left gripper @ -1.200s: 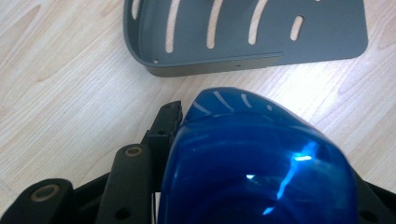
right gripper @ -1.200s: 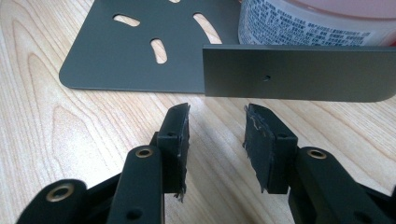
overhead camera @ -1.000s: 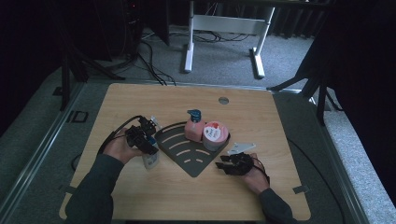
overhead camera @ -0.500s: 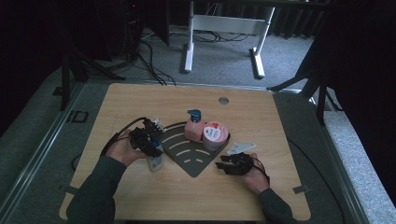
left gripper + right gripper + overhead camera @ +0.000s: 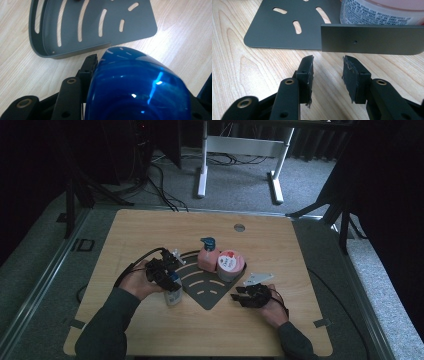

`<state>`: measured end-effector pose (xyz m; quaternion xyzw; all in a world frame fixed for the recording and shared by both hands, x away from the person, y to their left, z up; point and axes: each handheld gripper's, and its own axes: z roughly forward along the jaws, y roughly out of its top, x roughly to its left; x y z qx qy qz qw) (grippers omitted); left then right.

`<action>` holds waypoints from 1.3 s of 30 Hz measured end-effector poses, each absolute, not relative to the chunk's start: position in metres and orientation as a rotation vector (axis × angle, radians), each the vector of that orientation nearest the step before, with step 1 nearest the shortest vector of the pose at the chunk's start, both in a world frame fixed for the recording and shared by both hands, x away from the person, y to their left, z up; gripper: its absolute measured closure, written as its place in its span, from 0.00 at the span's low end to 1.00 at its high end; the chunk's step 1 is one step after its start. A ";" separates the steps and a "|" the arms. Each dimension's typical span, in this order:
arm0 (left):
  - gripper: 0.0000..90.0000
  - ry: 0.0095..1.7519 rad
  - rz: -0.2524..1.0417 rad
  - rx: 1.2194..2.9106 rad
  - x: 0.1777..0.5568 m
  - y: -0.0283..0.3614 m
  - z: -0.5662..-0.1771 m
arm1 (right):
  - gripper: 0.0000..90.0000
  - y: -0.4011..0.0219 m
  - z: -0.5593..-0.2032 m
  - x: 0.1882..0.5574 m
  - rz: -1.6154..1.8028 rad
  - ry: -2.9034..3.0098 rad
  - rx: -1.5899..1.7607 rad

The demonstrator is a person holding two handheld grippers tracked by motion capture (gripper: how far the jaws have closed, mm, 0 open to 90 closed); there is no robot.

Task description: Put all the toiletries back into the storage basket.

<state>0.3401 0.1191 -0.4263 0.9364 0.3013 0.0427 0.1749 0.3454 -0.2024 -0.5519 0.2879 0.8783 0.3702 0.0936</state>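
My left gripper [image 5: 169, 279] is shut on the blue cap [image 5: 140, 87] of a small pale bottle [image 5: 174, 296], which stands just off the left edge of a dark grey slotted corner tray [image 5: 202, 292]. In the left gripper view the cap bulges between the jaws, with the tray [image 5: 75, 22] just beyond it. A pink pump bottle [image 5: 207, 256] and a pink jar [image 5: 230, 265] stand at the back of the tray. My right gripper [image 5: 240, 298] rests open on the table by the tray's right wall [image 5: 372, 38], with nothing between its fingers [image 5: 305, 72].
The wooden table [image 5: 150, 230] has a round cable hole [image 5: 239, 227] near its far edge. A white desk frame [image 5: 240, 150] stands on the floor beyond. Cables trail from both grippers.
My left gripper has carried the bottle a little to the right, closer to the tray's left edge. The right gripper has stayed put.
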 end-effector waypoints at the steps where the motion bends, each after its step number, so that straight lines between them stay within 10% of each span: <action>1: 0.62 0.842 0.118 2.661 0.340 0.117 -0.426 | 0.67 -0.202 -0.552 0.345 1.098 2.605 0.854; 39: 0.62 0.679 0.083 2.673 0.347 0.063 -0.420 | 0.67 -0.203 -0.552 0.345 1.103 2.607 0.857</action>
